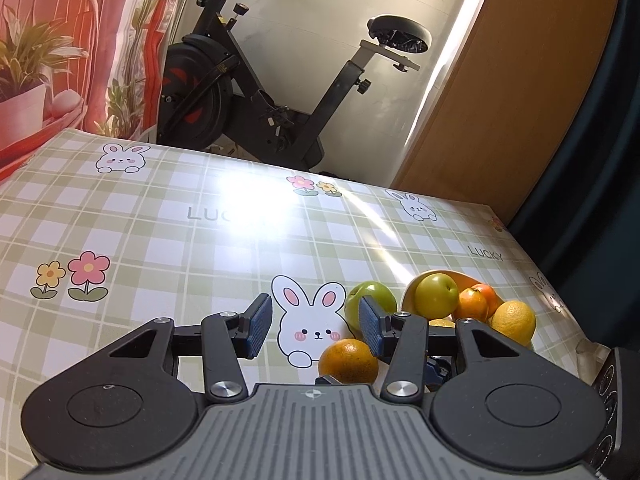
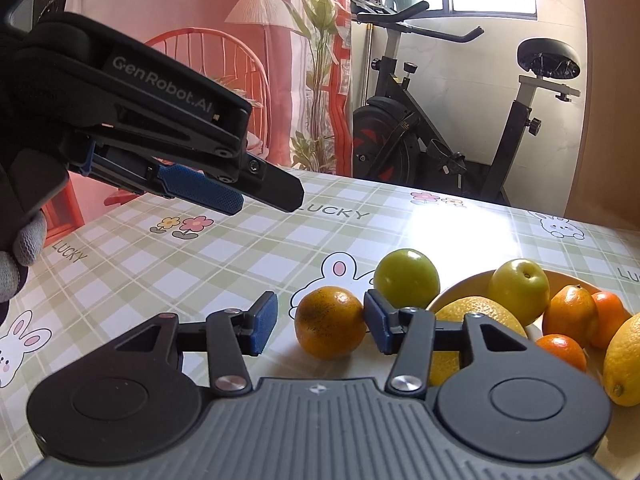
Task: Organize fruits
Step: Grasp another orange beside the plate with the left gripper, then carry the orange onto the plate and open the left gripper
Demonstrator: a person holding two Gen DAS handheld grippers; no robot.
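The right gripper [image 2: 320,326] stands open around an orange [image 2: 330,322] on the desk [image 2: 200,264], just beside the plate [image 2: 452,294]. The left gripper [image 1: 316,326] hangs open, empty.

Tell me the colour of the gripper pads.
Blue pads, clearest in the right wrist view.

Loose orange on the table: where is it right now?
Right wrist view: the loose orange lies on the tablecloth, left of the plate, in front of the green apple, between the right gripper fingers.
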